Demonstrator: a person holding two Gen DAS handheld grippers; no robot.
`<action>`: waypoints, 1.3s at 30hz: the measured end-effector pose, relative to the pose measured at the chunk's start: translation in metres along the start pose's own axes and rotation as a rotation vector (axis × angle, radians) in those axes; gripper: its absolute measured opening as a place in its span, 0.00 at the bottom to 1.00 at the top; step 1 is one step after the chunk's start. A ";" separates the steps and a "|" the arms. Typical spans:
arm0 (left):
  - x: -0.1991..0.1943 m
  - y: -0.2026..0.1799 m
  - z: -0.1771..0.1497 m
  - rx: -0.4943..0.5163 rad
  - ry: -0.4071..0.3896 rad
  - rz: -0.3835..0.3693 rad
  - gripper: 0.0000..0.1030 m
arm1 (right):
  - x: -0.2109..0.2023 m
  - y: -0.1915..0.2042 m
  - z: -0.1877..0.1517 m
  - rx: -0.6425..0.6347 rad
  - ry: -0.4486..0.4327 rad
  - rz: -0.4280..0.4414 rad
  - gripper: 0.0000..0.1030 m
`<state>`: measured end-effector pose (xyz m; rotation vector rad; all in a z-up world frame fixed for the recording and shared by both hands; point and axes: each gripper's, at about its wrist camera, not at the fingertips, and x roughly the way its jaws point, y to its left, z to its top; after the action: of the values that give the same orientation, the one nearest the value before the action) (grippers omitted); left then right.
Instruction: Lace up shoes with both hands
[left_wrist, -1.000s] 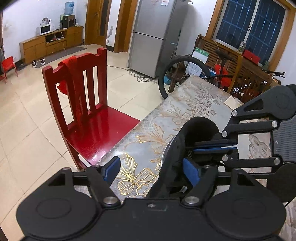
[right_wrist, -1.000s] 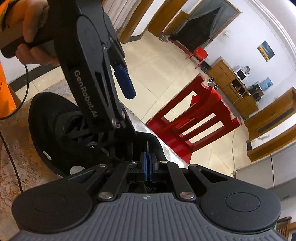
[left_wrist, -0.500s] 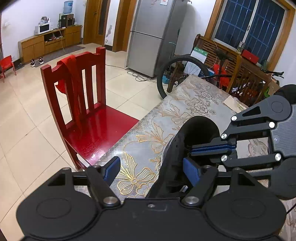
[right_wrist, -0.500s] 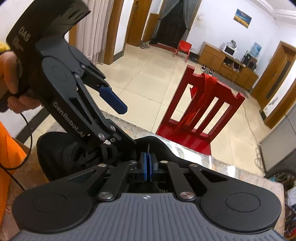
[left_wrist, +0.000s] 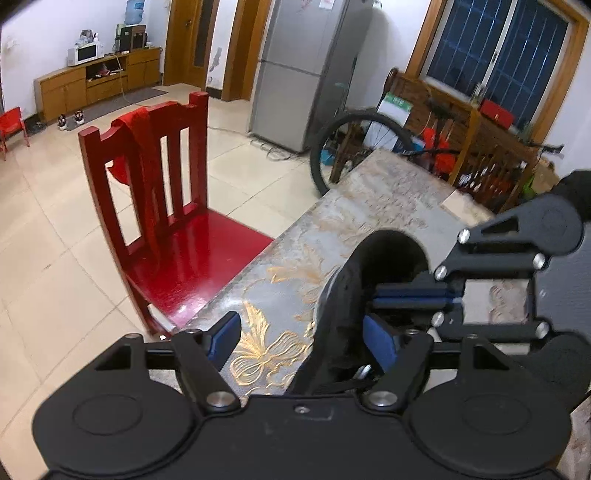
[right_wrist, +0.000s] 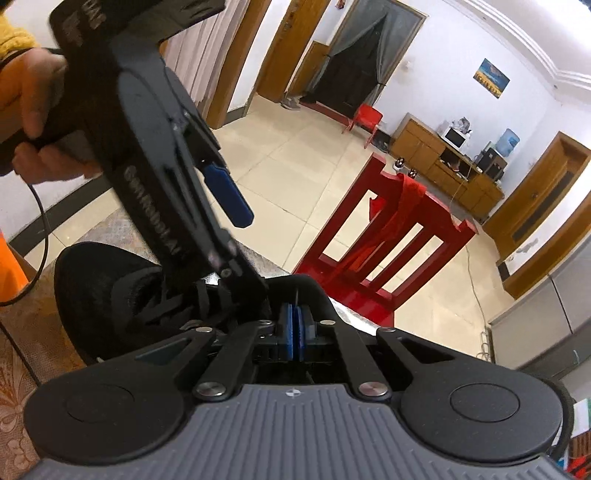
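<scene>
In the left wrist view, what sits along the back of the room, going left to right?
Small red chair → low wooden cabinet → wooden door → grey fridge → bicycle wheel → dark window.

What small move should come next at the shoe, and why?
Probably finish closing the left gripper on the side of the shoe to steady it: its jaws are closing with that side between them, while the right gripper is shut on the lace.
</scene>
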<state>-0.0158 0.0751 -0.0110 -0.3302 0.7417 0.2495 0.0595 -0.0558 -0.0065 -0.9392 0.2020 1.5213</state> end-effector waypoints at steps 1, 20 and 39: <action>0.000 -0.001 0.002 0.013 -0.008 0.006 0.66 | 0.001 0.000 0.000 -0.003 0.003 0.000 0.03; 0.009 -0.002 0.006 0.026 -0.003 0.068 0.69 | 0.005 0.000 0.007 -0.119 0.056 0.007 0.03; 0.003 0.008 0.005 0.013 -0.019 0.093 0.72 | 0.012 0.000 0.007 -0.076 0.005 -0.011 0.04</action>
<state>-0.0131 0.0850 -0.0114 -0.2815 0.7404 0.3350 0.0579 -0.0426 -0.0098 -1.0032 0.1429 1.5254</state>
